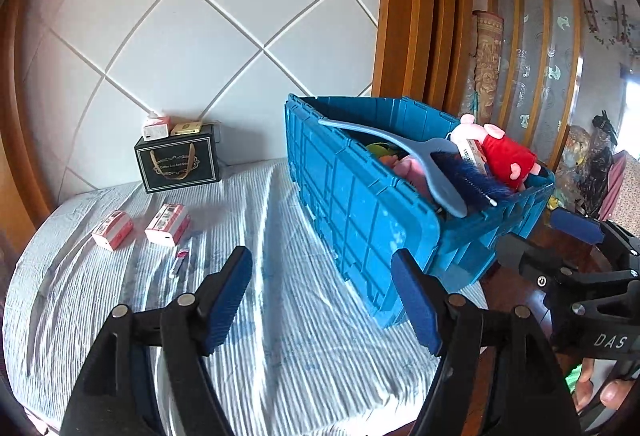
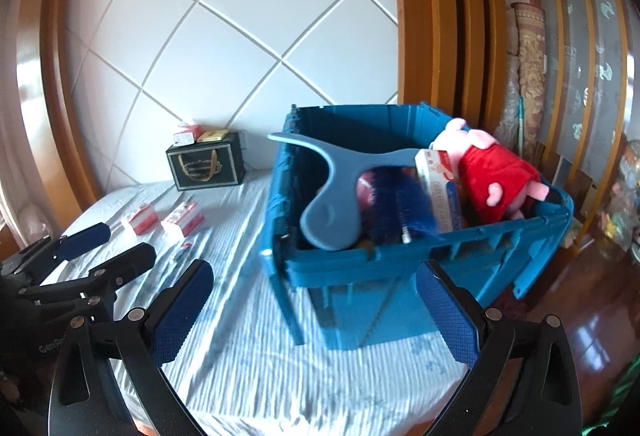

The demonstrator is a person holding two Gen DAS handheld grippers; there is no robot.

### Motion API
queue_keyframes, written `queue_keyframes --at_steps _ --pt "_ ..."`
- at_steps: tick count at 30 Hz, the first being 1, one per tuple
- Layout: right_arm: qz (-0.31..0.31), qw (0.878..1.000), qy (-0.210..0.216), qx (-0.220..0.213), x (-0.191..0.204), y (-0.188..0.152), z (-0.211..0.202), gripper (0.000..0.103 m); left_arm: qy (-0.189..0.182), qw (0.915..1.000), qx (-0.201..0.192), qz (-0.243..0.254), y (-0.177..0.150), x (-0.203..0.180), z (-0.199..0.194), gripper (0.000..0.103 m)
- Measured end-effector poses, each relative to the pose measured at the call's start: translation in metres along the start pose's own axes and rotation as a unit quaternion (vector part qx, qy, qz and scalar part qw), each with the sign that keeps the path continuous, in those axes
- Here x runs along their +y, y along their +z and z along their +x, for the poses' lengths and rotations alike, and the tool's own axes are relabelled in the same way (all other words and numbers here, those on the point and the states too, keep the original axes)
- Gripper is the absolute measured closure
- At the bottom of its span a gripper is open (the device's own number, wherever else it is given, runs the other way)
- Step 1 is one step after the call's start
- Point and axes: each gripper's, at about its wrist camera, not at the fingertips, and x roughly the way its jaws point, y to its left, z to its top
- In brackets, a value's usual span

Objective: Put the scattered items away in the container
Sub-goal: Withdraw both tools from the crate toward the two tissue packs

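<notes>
Left wrist view: the left claw (image 1: 322,296) stands apart and empty above the striped bed (image 1: 280,356), just left of the blue crate (image 1: 360,204). Left of the crate lie two red-and-white boxes (image 1: 138,228) and a small tube (image 1: 180,260), not yet tidied. The tube is thin and flat on soft bedding, so the pads could slip past it.

Right wrist view: the right claw (image 2: 320,316) is also apart, empty, before the crate. The crate is heaped: a grey-blue hanger (image 2: 332,192), blue brush (image 2: 400,208) and pink plush pig (image 2: 492,172) ride above its rim and could tumble out if bumped
</notes>
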Motion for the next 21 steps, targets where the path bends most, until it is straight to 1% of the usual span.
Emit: queue_keyframes --at_steps 5,8,12,17,21 --pt "-0.016 1.000 0.019 0.014 0.052 -0.013 -0.004 0.000 0.011 0.9996 0.015 -0.021 -0.013 0.038 -0.013 0.032" --pt "-0.027 0.999 0.033 0.018 0.073 -0.013 0.003 0.000 0.028 0.9990 0.012 -0.034 -0.016 0.059 -0.018 0.032" --pt "-0.043 0.997 0.066 0.019 0.094 -0.006 0.023 0.000 0.061 0.9966 0.010 -0.055 -0.016 0.084 -0.015 0.032" --pt "-0.053 0.992 0.111 0.019 0.116 0.002 0.056 0.000 0.109 0.9915 0.017 -0.070 -0.020 0.112 -0.005 0.031" --pt "-0.061 0.988 0.132 0.046 0.139 0.004 0.089 0.000 0.131 0.9863 0.037 -0.093 -0.027 0.144 0.006 0.031"
